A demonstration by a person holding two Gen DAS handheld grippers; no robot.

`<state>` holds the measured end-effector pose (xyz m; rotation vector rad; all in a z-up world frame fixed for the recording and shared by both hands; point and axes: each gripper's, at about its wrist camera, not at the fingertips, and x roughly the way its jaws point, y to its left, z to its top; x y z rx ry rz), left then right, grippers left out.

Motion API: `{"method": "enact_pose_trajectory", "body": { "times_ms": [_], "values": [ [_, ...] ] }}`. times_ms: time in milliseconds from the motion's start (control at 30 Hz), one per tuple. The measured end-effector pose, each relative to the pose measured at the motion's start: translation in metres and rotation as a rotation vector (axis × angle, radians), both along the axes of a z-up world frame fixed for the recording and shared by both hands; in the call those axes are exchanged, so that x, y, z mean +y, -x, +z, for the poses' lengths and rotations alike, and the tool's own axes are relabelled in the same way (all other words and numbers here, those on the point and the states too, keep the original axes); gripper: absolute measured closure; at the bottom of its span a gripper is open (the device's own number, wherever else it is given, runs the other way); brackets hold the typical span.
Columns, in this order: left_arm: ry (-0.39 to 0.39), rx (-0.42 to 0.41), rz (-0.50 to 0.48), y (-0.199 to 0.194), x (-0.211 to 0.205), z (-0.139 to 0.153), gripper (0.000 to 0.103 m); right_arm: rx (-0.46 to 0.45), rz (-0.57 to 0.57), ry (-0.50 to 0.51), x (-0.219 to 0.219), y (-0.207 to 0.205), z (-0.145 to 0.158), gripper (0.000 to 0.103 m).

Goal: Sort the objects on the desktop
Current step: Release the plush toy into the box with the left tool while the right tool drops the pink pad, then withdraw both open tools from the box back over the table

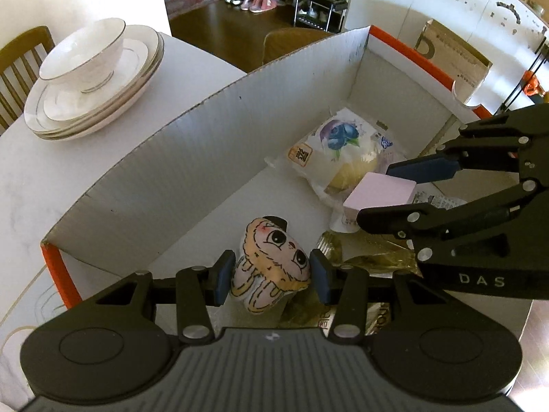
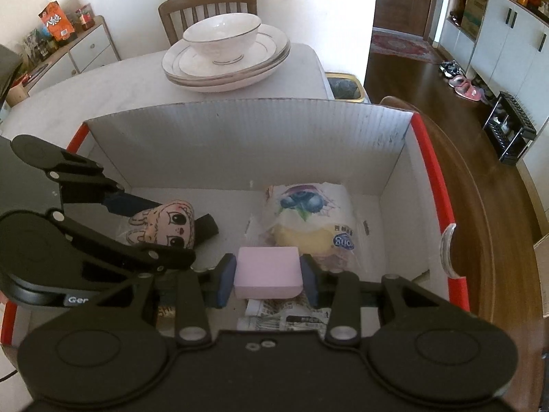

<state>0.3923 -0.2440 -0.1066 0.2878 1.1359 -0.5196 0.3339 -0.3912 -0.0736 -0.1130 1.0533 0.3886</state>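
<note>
Inside cardboard box (image 2: 240, 144), plush doll (image 1: 271, 261), seemingly bread packet (image 2: 308, 219), pink block (image 2: 267, 271)

Right gripper (image 1: 384, 192): body marked "DAS" in pale letters, seen from the left wrist. Left gripper (image 2: 161, 231): body marked "Ger", rest cut off, seen from the right wrist. Bread packet (image 2: 308, 219): blue oval logo, upside down, not legible; a brown label with one character. Printed wrapper (image 2: 284, 319): text too small to read.
</note>
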Motion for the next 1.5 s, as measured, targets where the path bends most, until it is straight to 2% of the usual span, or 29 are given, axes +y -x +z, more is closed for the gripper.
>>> {"method": "enact_pose_trajectory", "body": {
  "times_ms": [167, 333, 567, 733, 1000, 1267, 1500],
  "values": [
    [-0.008, -0.003, -0.009, 0.001, -0.002, 0.001, 0.050, -0.006, 0.006, 0.004, 0.000, 0.000, 0.002, 0.061],
    [0.016, -0.036, 0.002, 0.006, 0.003, 0.007, 0.037, -0.024, -0.004, -0.006, -0.007, 0.003, 0.009, 0.052],
    [0.035, -0.073, -0.016, 0.020, 0.007, 0.019, 0.036, -0.046, -0.003, -0.035, -0.020, 0.015, 0.023, 0.045],
    [0.095, -0.098, -0.011, 0.034, 0.013, 0.033, 0.036, -0.092, 0.017, -0.046, -0.024, 0.030, 0.038, 0.039],
    [0.150, -0.181, 0.004, 0.061, 0.025, 0.060, 0.036, -0.131, 0.001, -0.093, -0.026, 0.052, 0.058, 0.034],
    [0.184, -0.265, -0.003, 0.093, 0.038, 0.082, 0.036, -0.162, -0.025, -0.123, -0.024, 0.077, 0.068, 0.034],
    [0.222, -0.293, 0.000, 0.117, 0.056, 0.091, 0.036, -0.213, -0.038, -0.114, -0.011, 0.101, 0.075, 0.029]
  ]
}}
